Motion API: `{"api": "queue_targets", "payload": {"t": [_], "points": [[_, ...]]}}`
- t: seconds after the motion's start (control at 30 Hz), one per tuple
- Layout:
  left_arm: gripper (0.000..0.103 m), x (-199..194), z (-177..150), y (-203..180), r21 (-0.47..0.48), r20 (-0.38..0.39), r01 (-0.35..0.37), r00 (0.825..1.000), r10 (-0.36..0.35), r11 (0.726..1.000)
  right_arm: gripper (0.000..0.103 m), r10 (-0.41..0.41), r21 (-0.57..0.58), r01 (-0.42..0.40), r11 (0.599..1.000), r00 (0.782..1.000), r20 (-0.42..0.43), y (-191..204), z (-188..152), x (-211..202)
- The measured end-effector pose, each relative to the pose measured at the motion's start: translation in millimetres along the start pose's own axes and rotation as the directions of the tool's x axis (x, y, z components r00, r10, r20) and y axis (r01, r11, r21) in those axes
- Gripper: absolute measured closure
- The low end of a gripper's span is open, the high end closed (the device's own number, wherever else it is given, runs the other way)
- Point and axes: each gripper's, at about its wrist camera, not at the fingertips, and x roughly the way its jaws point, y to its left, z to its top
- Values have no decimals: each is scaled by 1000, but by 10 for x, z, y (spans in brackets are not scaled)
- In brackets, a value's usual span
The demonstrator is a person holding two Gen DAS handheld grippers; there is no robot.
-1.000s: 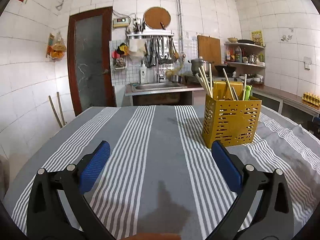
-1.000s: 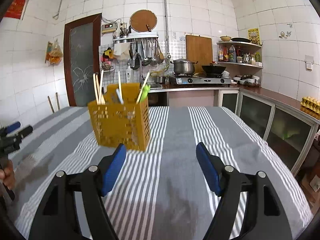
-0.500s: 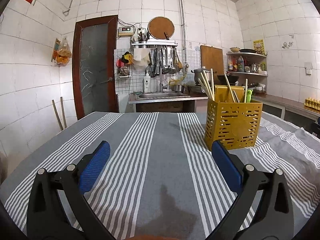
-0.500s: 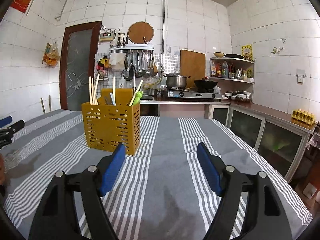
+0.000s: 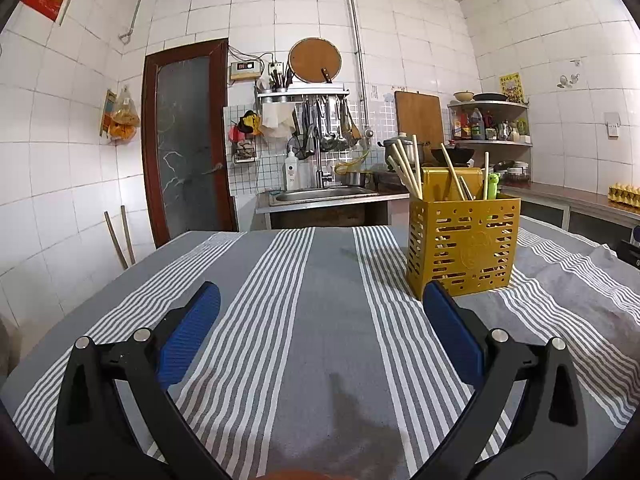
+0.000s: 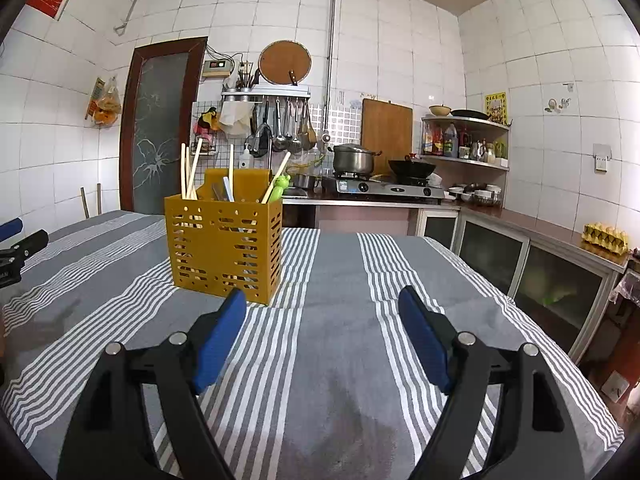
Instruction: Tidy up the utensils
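Note:
A yellow perforated utensil holder (image 5: 462, 248) stands upright on the striped tablecloth (image 5: 320, 280). It holds several wooden chopsticks (image 5: 406, 168), a green-handled utensil (image 5: 493, 186) and other utensils. It also shows in the right wrist view (image 6: 224, 250), left of centre. My left gripper (image 5: 322, 300) is open and empty, low over the cloth, with the holder ahead to its right. My right gripper (image 6: 322, 304) is open and empty, with the holder just ahead to its left. The left gripper's tip (image 6: 16, 236) shows at the right view's left edge.
The table's grey and white striped cloth (image 6: 340, 300) spreads under both grippers. Behind the table are a sink counter (image 5: 324, 196), a gas stove with a pot and wok (image 6: 384, 184), and cabinets along the right wall (image 6: 540, 264). A door (image 5: 188, 140) is at back left.
Both grippers have tilted up, so the views show more wall and ceiling. The holder sits lower in both views. Both grippers stay open and empty.

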Motion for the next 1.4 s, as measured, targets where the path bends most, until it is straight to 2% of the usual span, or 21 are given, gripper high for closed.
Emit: {"api": "queue_targets", "payload": {"t": [1.4], "points": [[5, 22, -12, 54, -9, -10, 4, 1000, -4, 1000, 22, -6, 28, 6, 1000, 1000, 5, -39, -42, -21]]}}
